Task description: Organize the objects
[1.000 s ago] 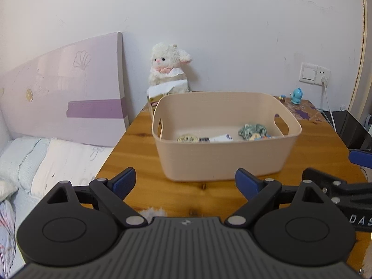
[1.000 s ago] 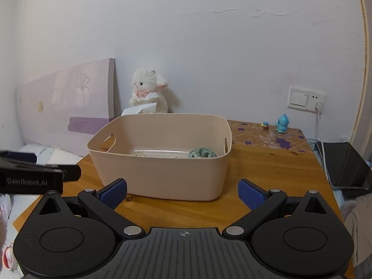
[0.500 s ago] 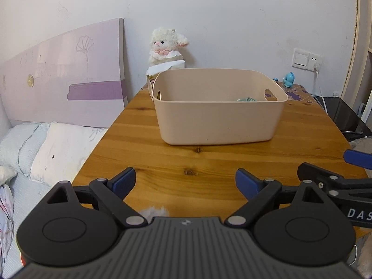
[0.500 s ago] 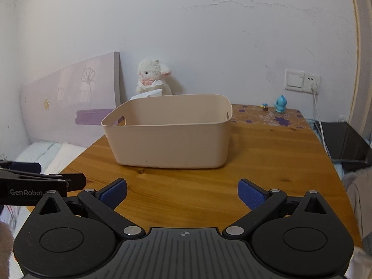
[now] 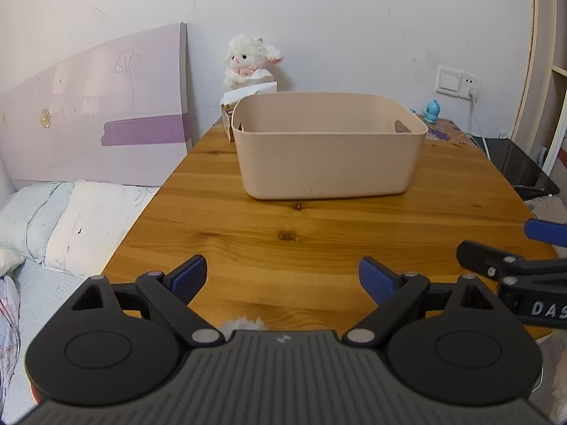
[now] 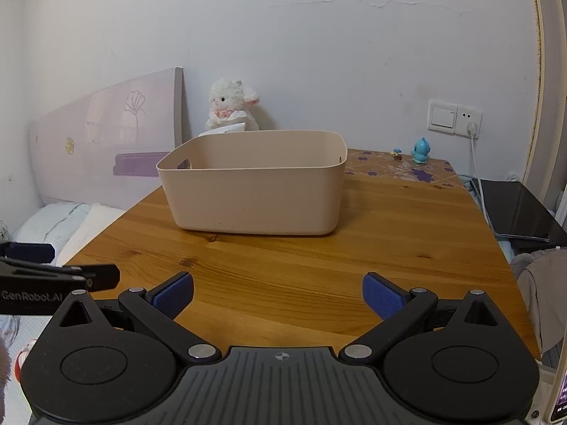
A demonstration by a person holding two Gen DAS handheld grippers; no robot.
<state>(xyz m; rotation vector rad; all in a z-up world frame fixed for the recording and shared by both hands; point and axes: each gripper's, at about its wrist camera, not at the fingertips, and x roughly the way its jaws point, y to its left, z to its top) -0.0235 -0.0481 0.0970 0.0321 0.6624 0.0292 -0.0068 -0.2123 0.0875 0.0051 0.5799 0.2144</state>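
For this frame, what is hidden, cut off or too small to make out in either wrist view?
- Contents of the beige bin: both views; its near wall hides the floor.
- Box under the plush lamb: both views; the bin covers most of it.
- Right tool: left wrist view; cut off by the right edge.
- Left tool: right wrist view; cut off by the left edge.
- Tiny figure beside the blue toy: right wrist view; too small to identify.

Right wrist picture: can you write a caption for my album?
Open right hand-held gripper over a wooden table, facing a beige bin and a plush lamb.
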